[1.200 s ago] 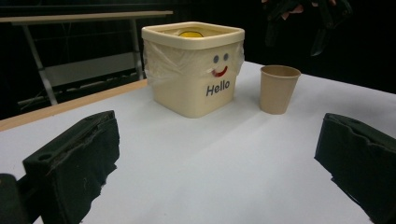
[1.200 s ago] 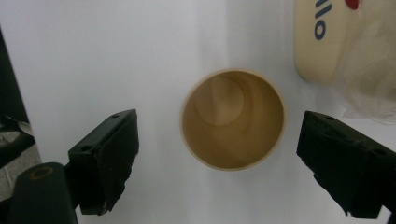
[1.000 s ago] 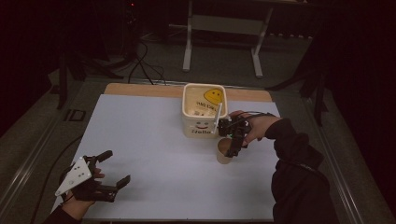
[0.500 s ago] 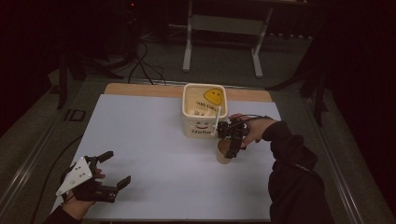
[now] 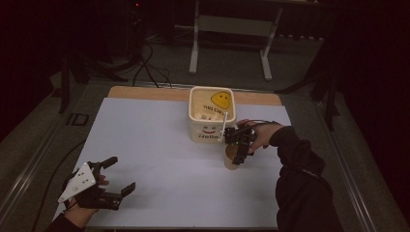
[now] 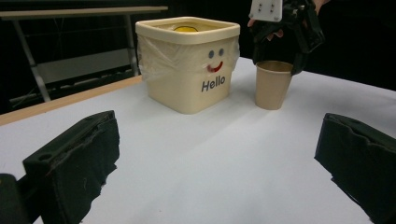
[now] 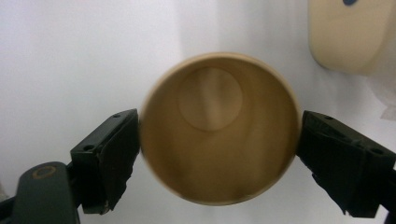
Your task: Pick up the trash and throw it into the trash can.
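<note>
Right claw [image 5: 240, 151] is sitting just right of the high view's centre, pointing straight down over the brown paper cup [image 5: 232, 158]. Its 2 jaws are standing on either side of the cup's rim, and they have just been closing in on it. In the right gripper view the cup [image 7: 219, 128] is taking up the middle of the frame, its open mouth facing the camera, with 1 jaw at the lower left edge of the rim and 1 at the lower right; both are meeting the rim's outline, though I cannot tell whether the pads are pressing yet. I am counting the claw as partly closed around the cup.

In the left gripper view the cup [image 6: 272, 84] is standing upright on the white tabletop [image 6: 196, 158], right of centre in the frame, with my right claw [image 6: 299, 32] coming down on it from above. Just beside the cup, to its left, the cream tub [image 6: 189, 65] with the smiling face and the word "Hello" is standing, lined with clear film.

My left claw [image 5: 118, 176] is resting at the lower left of the high view, jaws spread wide and holding nothing.
</note>
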